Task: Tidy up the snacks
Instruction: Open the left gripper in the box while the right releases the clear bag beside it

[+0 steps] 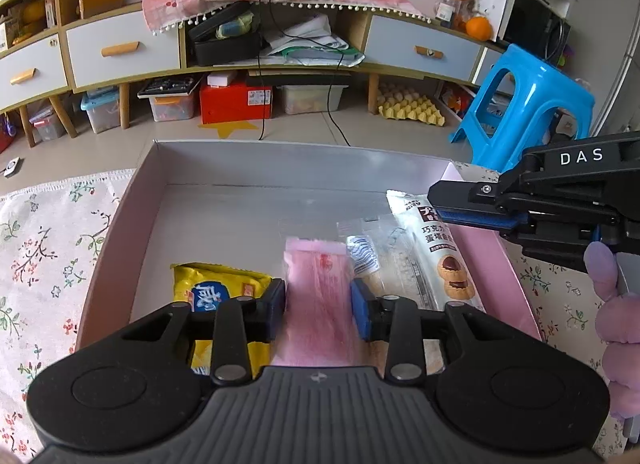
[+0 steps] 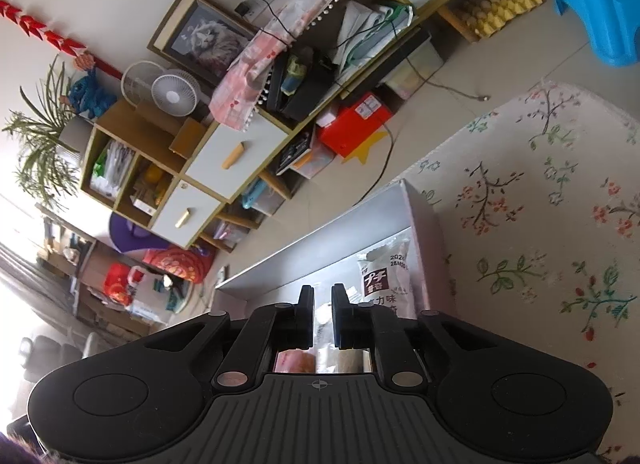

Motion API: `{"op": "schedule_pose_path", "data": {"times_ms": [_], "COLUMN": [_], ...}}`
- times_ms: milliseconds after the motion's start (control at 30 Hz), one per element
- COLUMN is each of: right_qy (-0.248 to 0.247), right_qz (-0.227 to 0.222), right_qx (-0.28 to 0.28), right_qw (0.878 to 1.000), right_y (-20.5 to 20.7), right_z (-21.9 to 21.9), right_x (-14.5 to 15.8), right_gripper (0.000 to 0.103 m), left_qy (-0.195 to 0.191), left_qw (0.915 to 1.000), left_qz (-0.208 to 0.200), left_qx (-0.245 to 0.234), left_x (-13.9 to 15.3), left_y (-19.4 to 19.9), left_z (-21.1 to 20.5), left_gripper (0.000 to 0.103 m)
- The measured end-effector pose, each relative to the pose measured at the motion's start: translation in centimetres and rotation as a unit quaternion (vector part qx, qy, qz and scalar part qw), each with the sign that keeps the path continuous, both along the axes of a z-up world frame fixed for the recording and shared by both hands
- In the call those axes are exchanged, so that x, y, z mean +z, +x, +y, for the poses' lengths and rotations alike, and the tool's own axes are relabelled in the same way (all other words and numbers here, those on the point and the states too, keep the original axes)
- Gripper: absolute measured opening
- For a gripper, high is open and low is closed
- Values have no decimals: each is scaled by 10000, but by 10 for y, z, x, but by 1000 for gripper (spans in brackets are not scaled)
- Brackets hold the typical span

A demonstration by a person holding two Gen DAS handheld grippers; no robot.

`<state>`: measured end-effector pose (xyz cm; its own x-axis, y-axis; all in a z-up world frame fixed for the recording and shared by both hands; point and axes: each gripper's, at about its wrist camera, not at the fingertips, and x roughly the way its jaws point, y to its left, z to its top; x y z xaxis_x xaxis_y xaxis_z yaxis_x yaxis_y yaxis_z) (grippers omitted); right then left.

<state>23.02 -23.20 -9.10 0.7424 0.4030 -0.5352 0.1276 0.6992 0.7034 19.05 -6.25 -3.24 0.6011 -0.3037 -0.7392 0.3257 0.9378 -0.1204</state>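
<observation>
Left gripper (image 1: 318, 306) straddled a pink packet (image 1: 320, 296) in the box (image 1: 132, 199), jaws narrow, contact unclear. Right gripper (image 1: 474, 219) hovered over the box's right side, near-closed, empty. 4 snacks inside: yellow packet (image 1: 216, 284), pink, clear wafer pack (image 1: 384, 260), tart pack (image 1: 436, 248).

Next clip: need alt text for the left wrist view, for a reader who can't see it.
The left gripper straddles a pink packet in a shallow box on a floral cloth, its jaws just clear of the packet's sides. A yellow packet and cookie packet lie alongside; the right gripper hovers at the right.
</observation>
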Motion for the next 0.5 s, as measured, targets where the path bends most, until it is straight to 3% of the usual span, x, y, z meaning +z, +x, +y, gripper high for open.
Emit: {"op": "schedule_pose_path", "data": {"times_ms": [100, 233, 300, 367, 433, 500], "right_qy": [-95, -236, -345, -517, -698, -901], "right_qz": [39, 60, 89, 76, -12, -101], "right_qx": [29, 49, 81, 127, 182, 221], "right_qw": [9999, 9997, 9993, 9986, 9974, 9956], "right_y": [-1, -4, -8, -15, -23, -31], "right_z": [0, 1, 2, 4, 6, 10], "right_x": [3, 9, 13, 21, 29, 38], "right_gripper": [14, 28, 34, 42, 59, 69], "left_qy": [-18, -11, 38, 66, 97, 130], "left_qw": [10000, 9999, 9999, 9999, 9999, 9998], "left_qz": [-36, -69, -74, -98, -101, -113], "left_qx": [-9, -72, -69, -36, 22, 100], "left_x": [2, 6, 8, 13, 17, 22], "left_y": [0, -4, -7, -12, -17, -24], "left_z": [-1, 0, 2, 6, 11, 18], "left_gripper": [39, 49, 60, 68, 74, 84]}}
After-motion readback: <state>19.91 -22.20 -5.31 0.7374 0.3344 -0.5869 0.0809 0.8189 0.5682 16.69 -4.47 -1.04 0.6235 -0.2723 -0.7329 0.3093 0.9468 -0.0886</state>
